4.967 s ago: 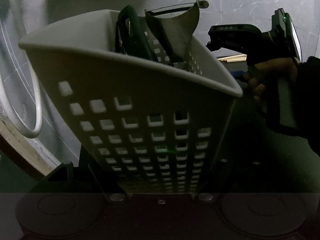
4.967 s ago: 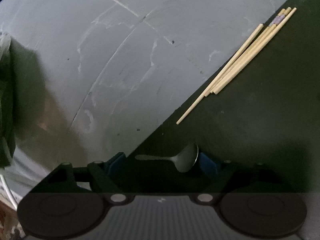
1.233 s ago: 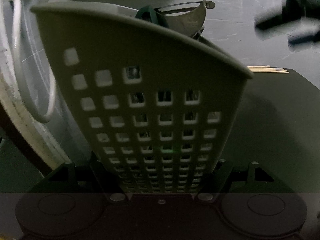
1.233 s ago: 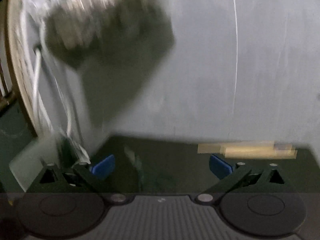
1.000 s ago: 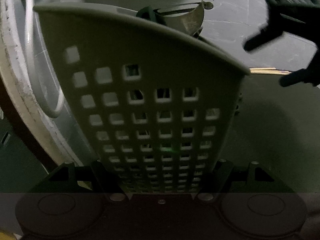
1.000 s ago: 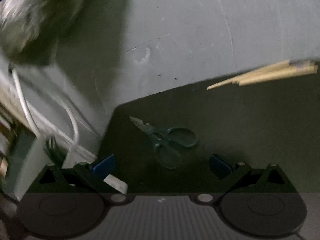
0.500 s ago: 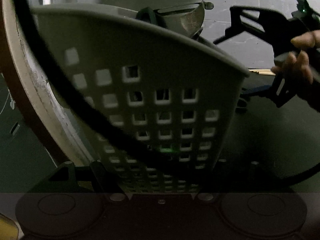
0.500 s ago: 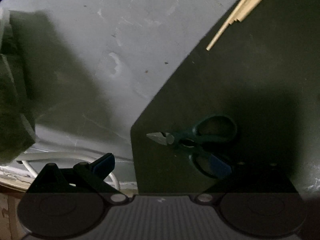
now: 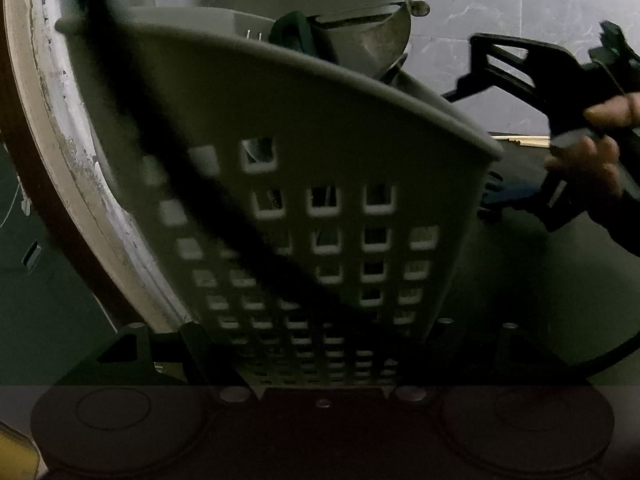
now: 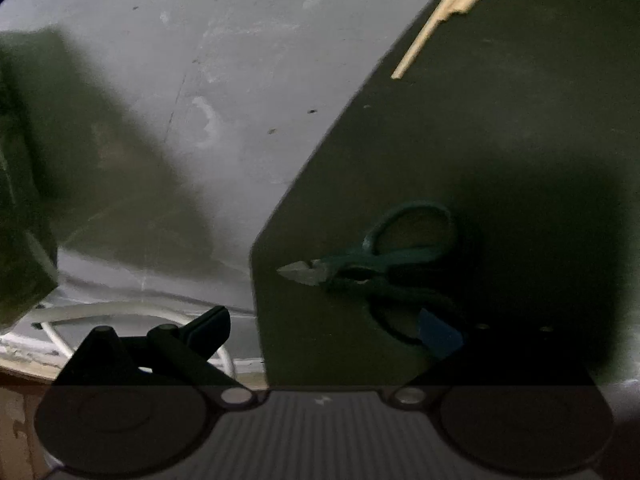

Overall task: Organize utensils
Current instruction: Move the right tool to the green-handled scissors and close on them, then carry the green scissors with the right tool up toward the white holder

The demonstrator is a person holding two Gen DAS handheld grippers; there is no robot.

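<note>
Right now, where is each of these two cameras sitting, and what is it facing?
Left wrist: on the left gripper, shut on the basket filling its view; the right gripper and a hand show at right.
Right wrist: on the right gripper, jaws open, looking down at scissors on a dark mat.
Shared: chopsticks, mat.

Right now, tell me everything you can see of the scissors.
The scissors lie flat on the dark mat near its edge, shut, with short pale metal blades pointing toward that edge and two dark green loop handles. The right gripper stands open around them; its blue-padded finger overlaps the nearer loop. Contact cannot be told.
</note>
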